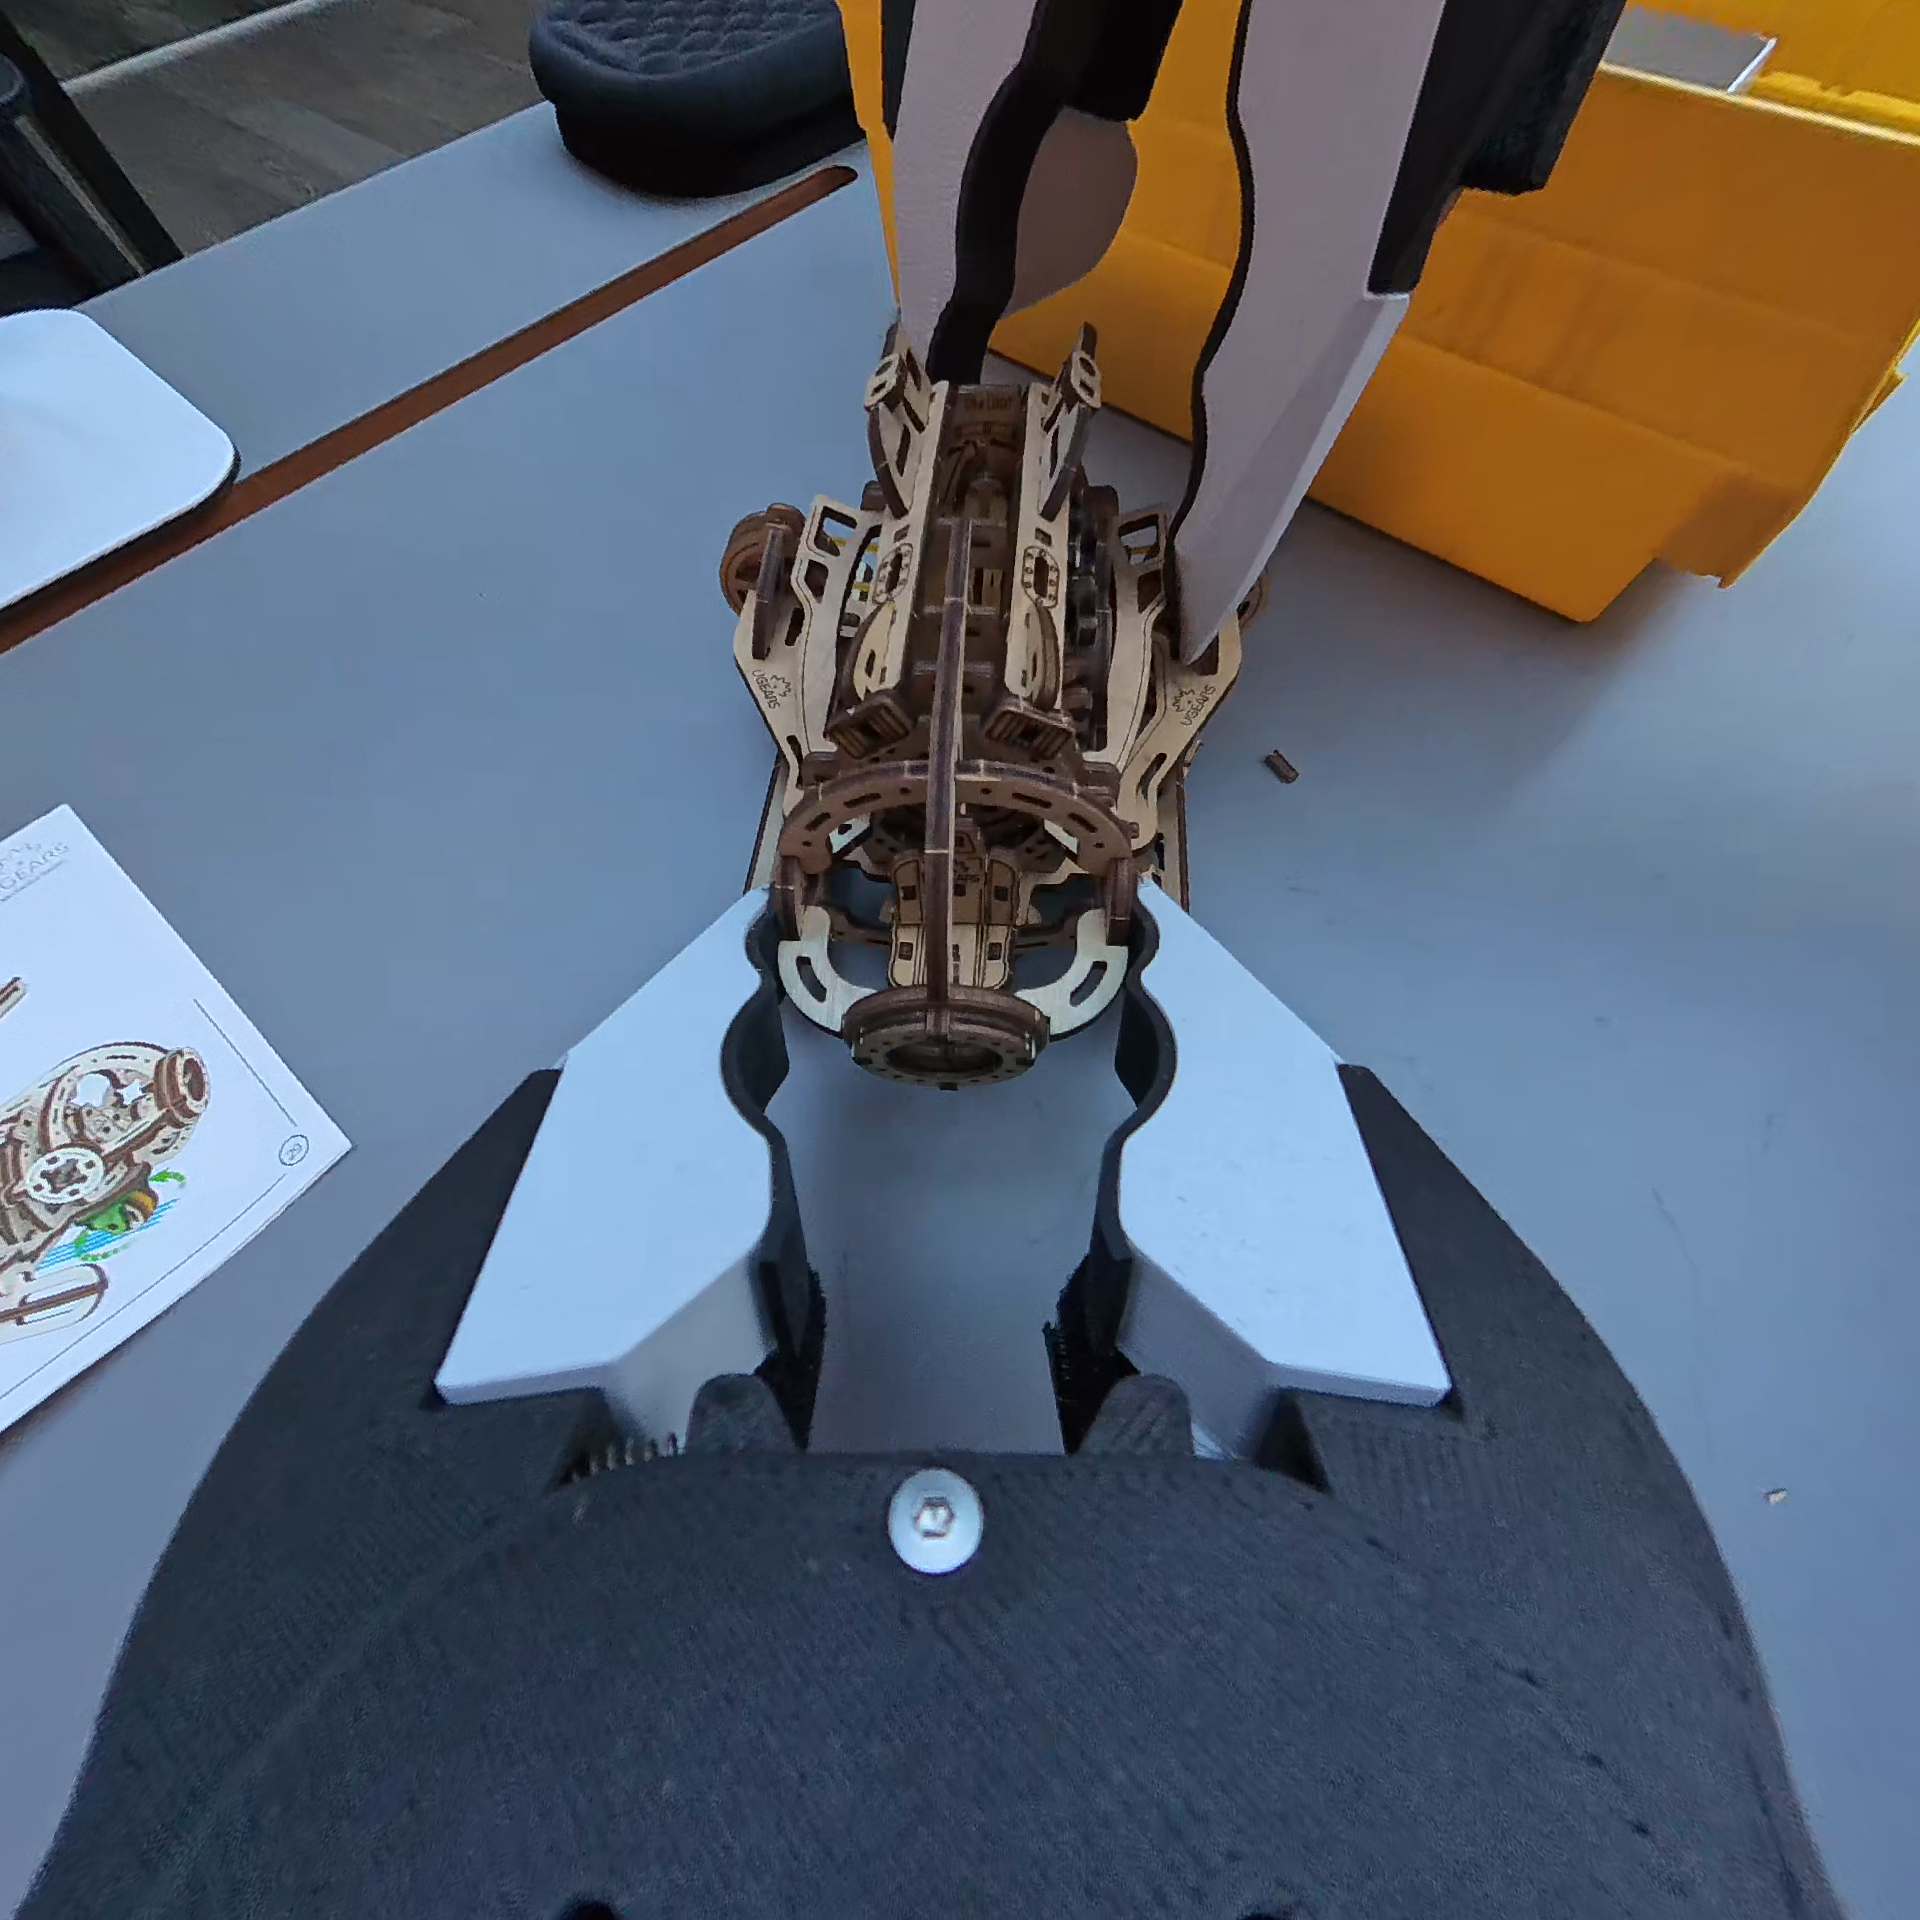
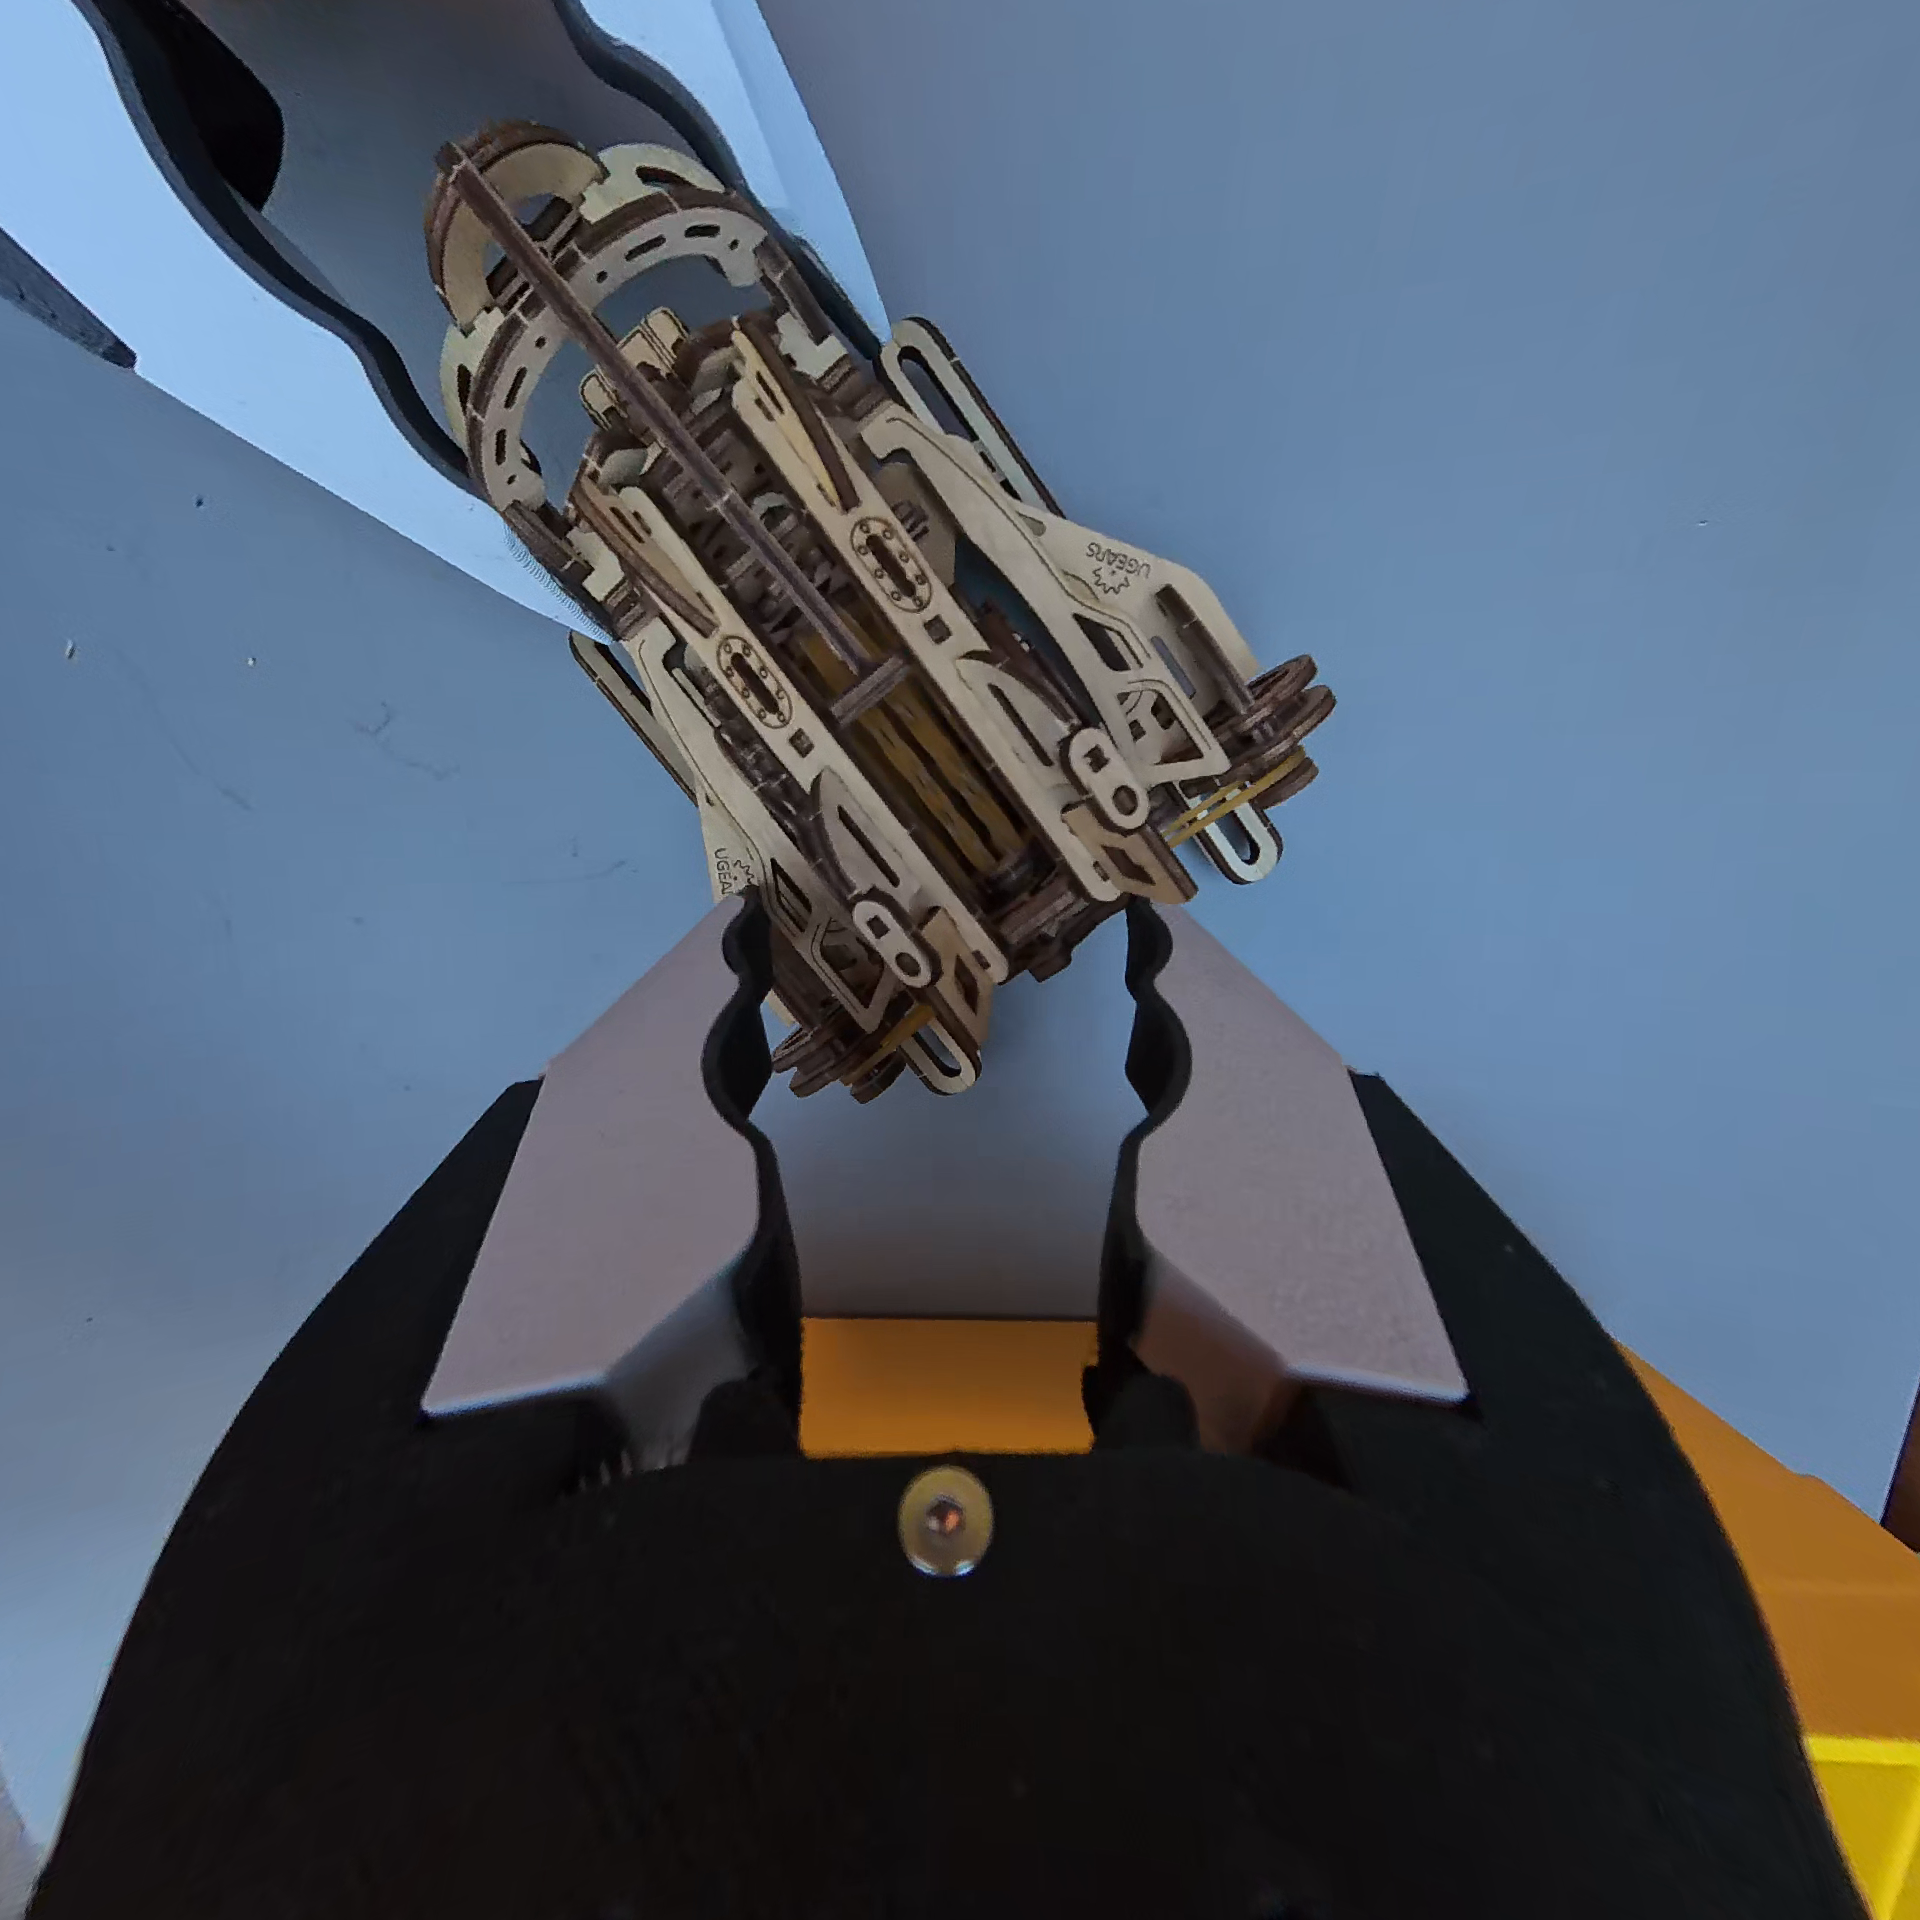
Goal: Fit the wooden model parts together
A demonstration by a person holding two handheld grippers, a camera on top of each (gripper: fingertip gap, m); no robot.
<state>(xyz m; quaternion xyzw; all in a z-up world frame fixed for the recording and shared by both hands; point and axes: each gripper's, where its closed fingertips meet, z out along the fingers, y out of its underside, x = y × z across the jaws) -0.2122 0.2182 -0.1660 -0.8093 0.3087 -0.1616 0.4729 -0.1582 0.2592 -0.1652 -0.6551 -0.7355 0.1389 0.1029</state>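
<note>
A laser-cut wooden model [image 1: 956,665], a long craft with ringed nose and side wings, lies on the grey table [image 1: 416,727]. My left gripper [image 1: 951,925] is shut on its round nose ring, one finger on each side. My right gripper [image 1: 1070,509] comes down from the far side and straddles the tail end, with its fingertips against the model's rear and right wing. In the right wrist view the model [image 2: 883,644] lies diagonally, its tail between my right gripper's [image 2: 940,925] fingers, and the left gripper [image 2: 717,468] clasps the nose at the upper left.
A yellow bin [image 1: 1558,364] stands just behind the model at the back right. A printed instruction sheet [image 1: 125,1091] lies at the left, and a white flat object [image 1: 83,447] farther back. A black pad [image 1: 686,94] is at the far edge. A small wood chip [image 1: 1281,767] lies right of the model. The small wood chip [image 1: 1281,767] is about 5 centimetres from my right fingertips.
</note>
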